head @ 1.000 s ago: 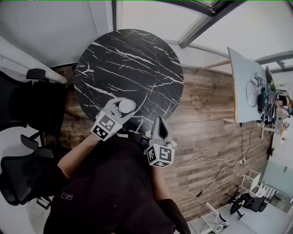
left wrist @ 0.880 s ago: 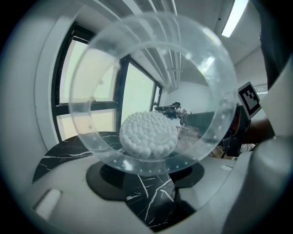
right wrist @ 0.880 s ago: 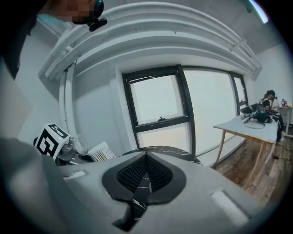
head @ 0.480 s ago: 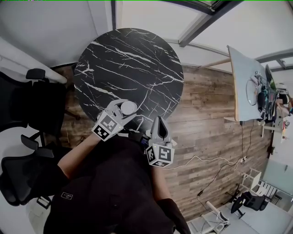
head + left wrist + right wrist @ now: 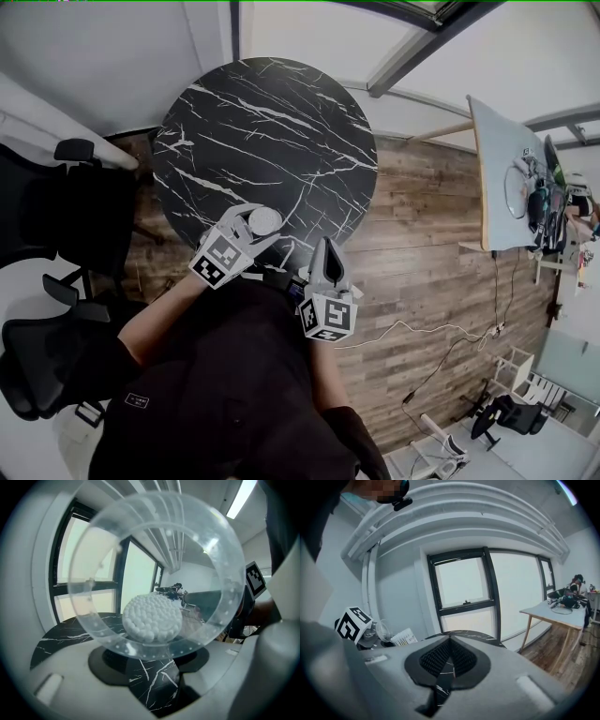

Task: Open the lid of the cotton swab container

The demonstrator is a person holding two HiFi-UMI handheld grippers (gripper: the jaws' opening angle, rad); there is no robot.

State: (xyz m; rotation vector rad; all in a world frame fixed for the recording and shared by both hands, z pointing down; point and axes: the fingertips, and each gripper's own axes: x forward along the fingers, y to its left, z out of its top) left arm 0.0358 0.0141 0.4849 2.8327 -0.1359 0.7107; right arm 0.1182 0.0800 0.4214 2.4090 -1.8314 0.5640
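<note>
The cotton swab container [image 5: 263, 221] is a round clear tub, seen in the head view over the near edge of the black marble table [image 5: 262, 122]. My left gripper [image 5: 253, 227] is shut on it, one jaw on each side. In the left gripper view the clear container [image 5: 220, 564] fills the frame, end-on, with packed white swab heads [image 5: 151, 617] inside. I cannot tell how its lid sits. My right gripper [image 5: 327, 255] hangs to the right, apart from the container, shut with nothing in it; its ribbed pads [image 5: 451, 658] meet. The right gripper view shows the container [image 5: 383, 631] at far left.
Black office chairs [image 5: 56, 216] stand left of the table. Wood floor [image 5: 441, 262] lies to the right, with a cable [image 5: 412, 328] across it. A white desk [image 5: 502, 178] with clutter stands at far right. The person's dark-clothed body fills the lower middle of the head view.
</note>
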